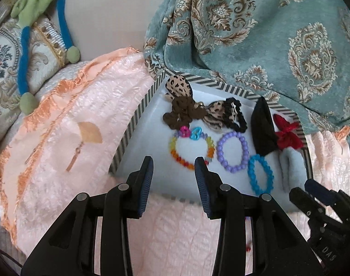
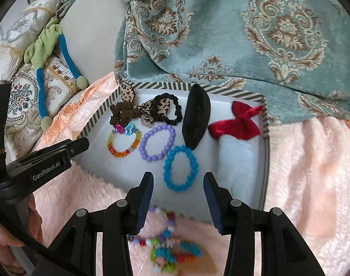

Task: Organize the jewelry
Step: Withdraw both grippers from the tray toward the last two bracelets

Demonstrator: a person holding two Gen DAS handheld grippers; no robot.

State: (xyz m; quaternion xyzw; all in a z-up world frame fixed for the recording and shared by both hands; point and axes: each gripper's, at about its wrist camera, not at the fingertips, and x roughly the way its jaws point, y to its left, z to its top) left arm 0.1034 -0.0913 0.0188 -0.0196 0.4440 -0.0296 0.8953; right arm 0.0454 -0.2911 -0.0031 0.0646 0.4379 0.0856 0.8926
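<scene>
My right claw [image 2: 178,197] hung spread and empty over the near edge of the striped-rimmed white tray [image 2: 99,112], which held, just ahead of my fingertips, a blue beaded bracelet [image 2: 181,168], farther left purple [image 2: 157,143] and rainbow beaded bracelets [image 2: 123,143], and beyond them scrunchies.

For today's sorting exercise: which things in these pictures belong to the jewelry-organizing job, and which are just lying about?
Belong to the job:
striped box
rainbow bracelet
purple bracelet
blue bracelet
loose beaded pieces outside the box, blurred
left gripper and right gripper, both open

Just lying about:
teal patterned cloth
pink blanket
green-and-blue plush toy
</scene>
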